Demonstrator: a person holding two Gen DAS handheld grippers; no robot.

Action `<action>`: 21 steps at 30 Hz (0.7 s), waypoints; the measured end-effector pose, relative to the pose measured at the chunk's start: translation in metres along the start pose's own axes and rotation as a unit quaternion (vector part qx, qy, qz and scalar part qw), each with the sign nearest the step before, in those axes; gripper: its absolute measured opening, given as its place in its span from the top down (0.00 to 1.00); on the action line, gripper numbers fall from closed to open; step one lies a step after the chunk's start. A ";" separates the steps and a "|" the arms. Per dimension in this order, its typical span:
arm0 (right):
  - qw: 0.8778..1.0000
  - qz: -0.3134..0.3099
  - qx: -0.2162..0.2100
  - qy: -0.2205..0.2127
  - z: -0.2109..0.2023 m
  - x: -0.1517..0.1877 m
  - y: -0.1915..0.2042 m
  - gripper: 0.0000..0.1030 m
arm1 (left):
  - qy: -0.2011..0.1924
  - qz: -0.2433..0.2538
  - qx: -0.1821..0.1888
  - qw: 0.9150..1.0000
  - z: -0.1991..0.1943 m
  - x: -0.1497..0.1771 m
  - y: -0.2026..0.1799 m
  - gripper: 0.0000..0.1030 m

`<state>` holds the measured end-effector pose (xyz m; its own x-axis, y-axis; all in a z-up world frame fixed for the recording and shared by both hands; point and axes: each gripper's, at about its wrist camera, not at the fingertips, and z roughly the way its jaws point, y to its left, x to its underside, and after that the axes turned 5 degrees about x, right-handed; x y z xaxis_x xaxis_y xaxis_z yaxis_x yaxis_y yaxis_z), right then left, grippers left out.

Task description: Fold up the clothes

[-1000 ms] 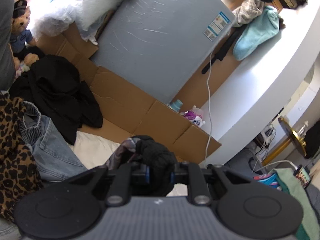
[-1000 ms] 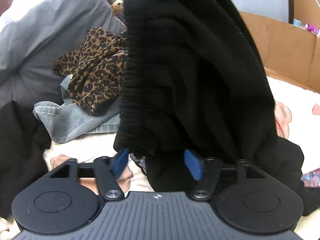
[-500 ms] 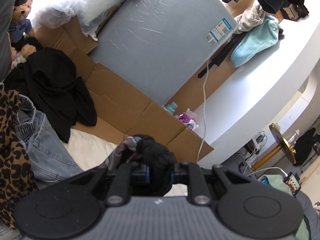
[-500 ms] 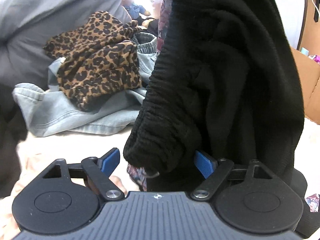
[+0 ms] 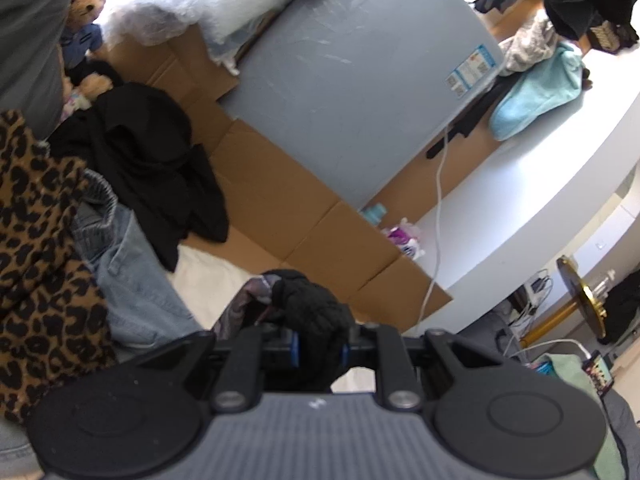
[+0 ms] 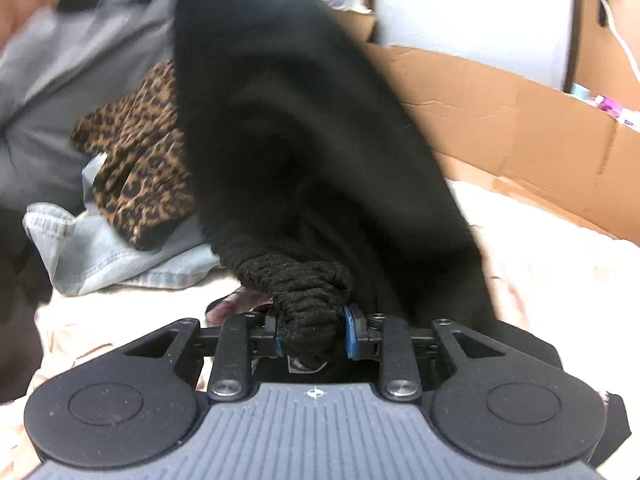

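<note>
A black knit garment [image 6: 304, 152] hangs in front of the right wrist view and fills its middle. My right gripper [image 6: 312, 330] is shut on a bunched ribbed edge of it. My left gripper [image 5: 318, 346] is shut on another bunched part of the black knit garment [image 5: 308, 308], with a patterned purple lining showing beside it. The garment is held up above a cream bed surface [image 6: 540, 264]. How it hangs between the two grippers is hidden.
A leopard-print garment [image 5: 36, 248] lies on light blue jeans [image 5: 132, 280] to the left. Another black garment [image 5: 148, 160] lies against flattened cardboard [image 5: 280, 200]. A grey wrapped mattress [image 5: 360, 80] leans behind. A teddy bear [image 5: 86, 36] sits far left.
My right gripper has closed on the garment's bunched ribbed edge; earlier its jaws were open around the hanging cloth. The left gripper has kept its hold and shifted slightly.
</note>
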<state>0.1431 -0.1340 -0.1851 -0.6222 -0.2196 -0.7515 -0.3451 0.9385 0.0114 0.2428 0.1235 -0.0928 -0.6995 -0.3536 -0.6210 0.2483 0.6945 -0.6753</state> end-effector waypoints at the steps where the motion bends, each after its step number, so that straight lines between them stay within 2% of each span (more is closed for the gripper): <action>1: 1.000 0.007 0.002 -0.002 -0.006 -0.001 -0.009 0.73 | 0.004 -0.001 -0.005 1.000 0.001 0.002 0.002 0.81; 5: 0.999 0.037 0.011 -0.016 -0.031 -0.006 -0.043 0.75 | 0.025 -0.016 -0.015 0.999 0.009 0.017 0.014 0.81; 10: 0.997 0.060 0.034 -0.033 -0.050 -0.012 -0.077 0.79 | 0.056 -0.009 -0.022 0.998 0.020 0.034 0.018 0.81; 17: 0.995 0.080 0.051 -0.029 -0.035 -0.005 -0.102 0.81 | 0.090 -0.004 -0.035 0.995 0.031 0.053 0.028 0.79; 21: 0.993 0.097 0.057 -0.024 -0.019 0.002 -0.110 0.81 | 0.113 0.005 -0.046 0.993 0.033 0.062 0.031 0.74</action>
<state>0.1665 -0.2428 -0.1752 -0.6347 -0.0207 -0.7725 -0.1377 0.9867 0.0867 0.2288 0.1021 -0.1654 -0.8326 -0.2046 -0.5146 0.2007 0.7546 -0.6247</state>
